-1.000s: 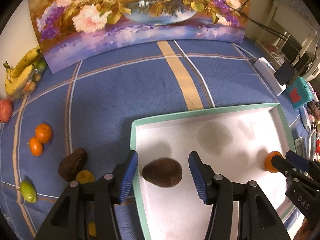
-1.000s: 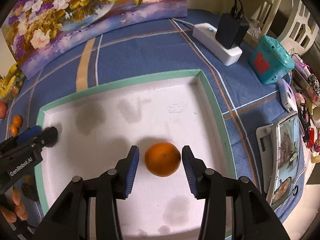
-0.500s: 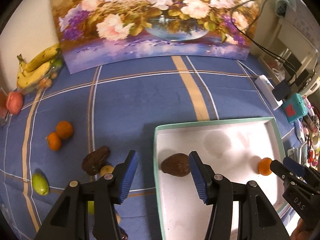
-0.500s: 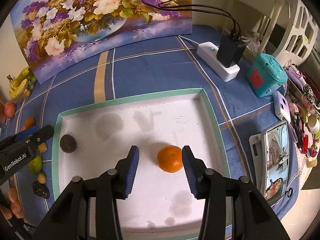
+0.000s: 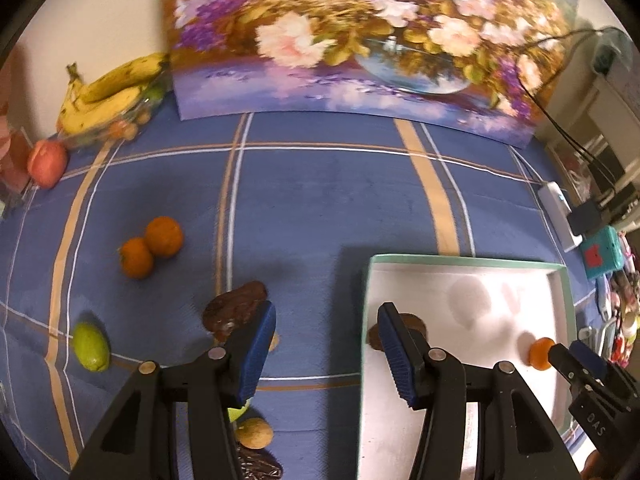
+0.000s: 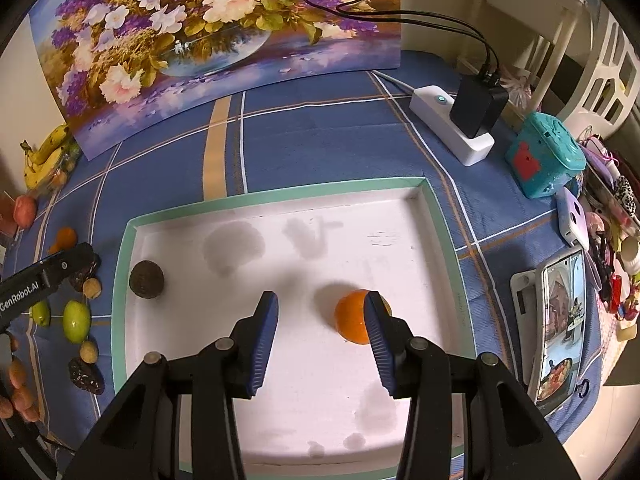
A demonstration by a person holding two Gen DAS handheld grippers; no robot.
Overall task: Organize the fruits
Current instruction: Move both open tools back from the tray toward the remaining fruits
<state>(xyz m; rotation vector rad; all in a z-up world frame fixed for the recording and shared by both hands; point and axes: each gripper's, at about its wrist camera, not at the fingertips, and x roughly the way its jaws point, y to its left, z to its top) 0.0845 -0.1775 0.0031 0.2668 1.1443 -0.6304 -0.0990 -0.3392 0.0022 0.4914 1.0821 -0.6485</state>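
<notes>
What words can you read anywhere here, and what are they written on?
"GenRobot.AI": on the left tool, seen from the right wrist.
"DAS": on the right tool, seen from the left wrist; the rest is hidden.
Phone screen: too small to read.
Teal box: red patch only, no readable text.

Half-masked in the left wrist view by the right finger of the left tongs (image 5: 326,356): the dark brown fruit (image 5: 416,326) inside the tray (image 5: 460,262), while the other finger hides part of the dark fruit (image 5: 234,312) on the cloth and most of a green one (image 5: 237,412) beneath it. Blurred there beyond telling apart: the small fruits (image 5: 128,130) heaped under the bananas (image 5: 108,96), and a dark wrinkled thing (image 5: 256,466) cropped by the bottom edge. Partly concealed in the right wrist view behind a finger of the right tongs (image 6: 322,338): the orange (image 6: 350,320), with the phone screen (image 6: 560,336) too small to read and fingertips (image 6: 18,396) cut off at the left edge.
</notes>
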